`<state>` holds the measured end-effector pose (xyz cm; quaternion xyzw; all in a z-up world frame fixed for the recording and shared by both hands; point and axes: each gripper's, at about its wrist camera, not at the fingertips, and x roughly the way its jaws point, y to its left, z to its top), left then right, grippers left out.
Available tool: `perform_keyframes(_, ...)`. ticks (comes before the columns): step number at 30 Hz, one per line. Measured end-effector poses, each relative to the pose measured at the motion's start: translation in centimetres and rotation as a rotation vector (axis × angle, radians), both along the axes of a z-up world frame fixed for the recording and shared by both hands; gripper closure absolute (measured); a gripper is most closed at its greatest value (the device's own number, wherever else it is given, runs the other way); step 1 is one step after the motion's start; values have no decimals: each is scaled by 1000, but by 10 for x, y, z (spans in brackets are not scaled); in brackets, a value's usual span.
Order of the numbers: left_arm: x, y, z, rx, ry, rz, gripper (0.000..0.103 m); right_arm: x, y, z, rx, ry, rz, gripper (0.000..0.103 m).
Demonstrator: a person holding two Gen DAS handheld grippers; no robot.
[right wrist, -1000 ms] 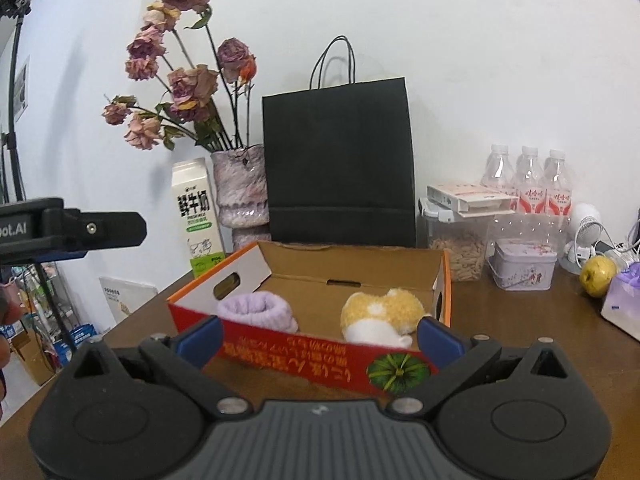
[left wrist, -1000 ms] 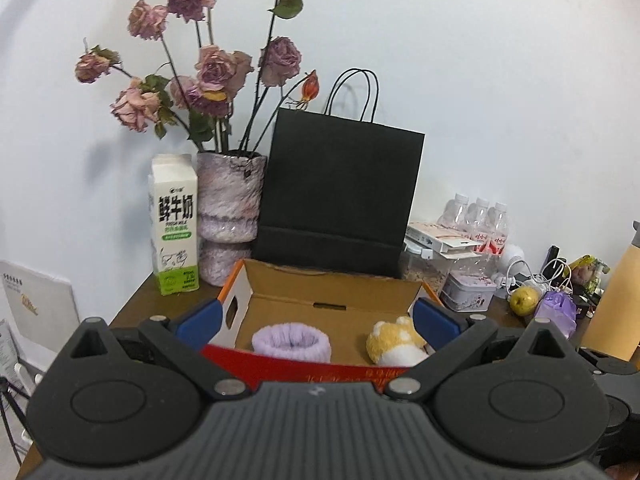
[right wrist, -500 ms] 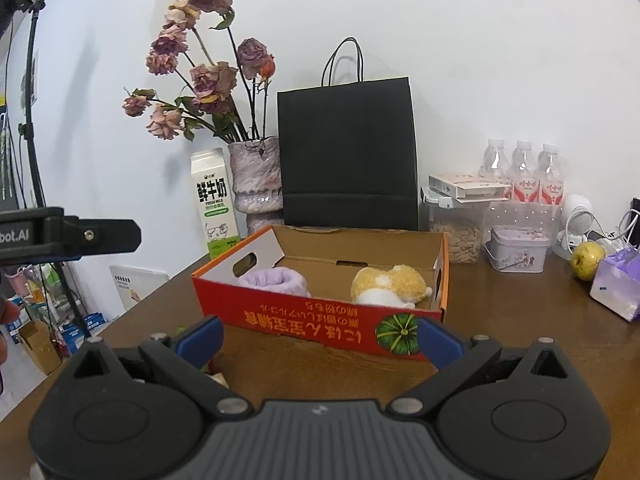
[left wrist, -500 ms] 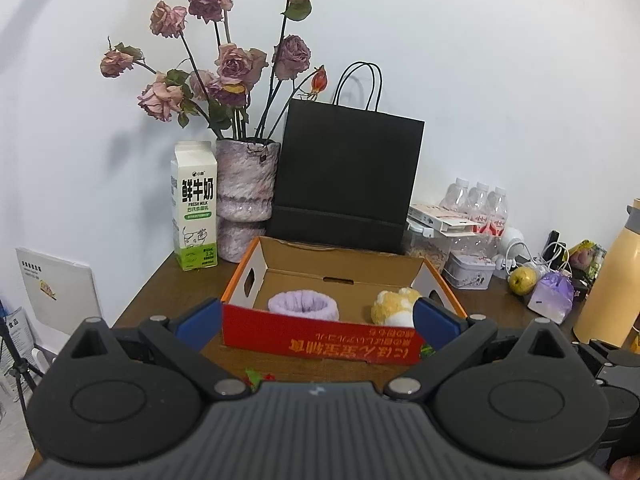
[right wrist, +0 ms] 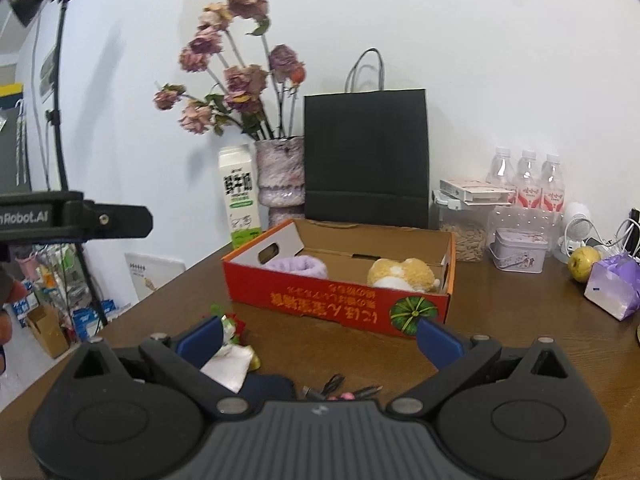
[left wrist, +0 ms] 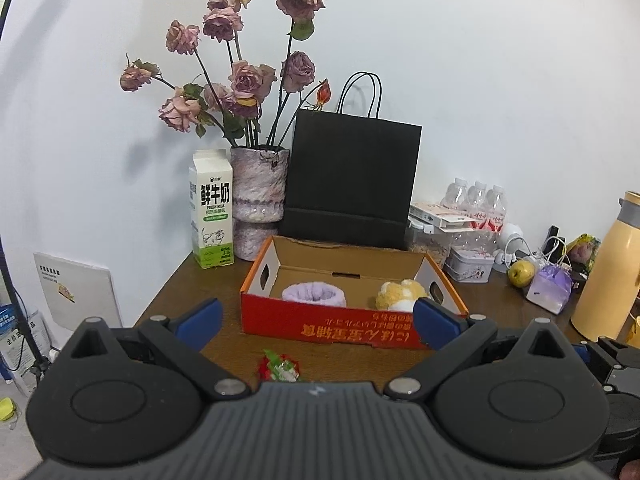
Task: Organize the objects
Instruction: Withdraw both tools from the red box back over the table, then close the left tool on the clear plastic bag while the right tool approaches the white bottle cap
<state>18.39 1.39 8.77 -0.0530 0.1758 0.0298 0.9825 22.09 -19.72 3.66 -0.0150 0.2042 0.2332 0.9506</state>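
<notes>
yellow flask [left wrist: 608,268] cut off by the right edge, dark pouch [right wrist: 266,388] and small tools [right wrist: 340,390] half hidden behind the right gripper's body, roses [right wrist: 240,60] blurred, white packet [right wrist: 228,366] partly behind a blue fingertip [right wrist: 200,340]

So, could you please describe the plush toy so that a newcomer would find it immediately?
Find the red cardboard box in front of the black paper bag. Inside, at its right end, sits the plush toy: yellow and white, unlike the lilac fluffy ring beside it.
</notes>
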Motion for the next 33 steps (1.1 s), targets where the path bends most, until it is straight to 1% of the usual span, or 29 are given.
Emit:
perform_keyframes(4,-18,5,-6,-3,19,9,0,-19,5,-8,-28,16,28,0)
perform_keyframes(9,-44,14,-23,6,53,23,0,-44,12,-29,-69,62,59,0)
perform_keyframes(14,-66,26,-51,17,124,42,0,-68,21,-54,-104,117,107,0)
perform_keyframes(18,-78,33,-74,22,185,46,0,-80,27,-72,-118,160,120,0)
perform_keyframes(24,-81,39,-108,-10,277,29,0,-90,36,-93,-131,210,111,0)
perform_keyframes(30,-74,35,-125,-26,300,8,0,-90,41,-103,-157,237,88,0)
perform_keyframes(33,-71,30,-132,-23,306,0,0,-91,43,-105,-168,233,72,0)
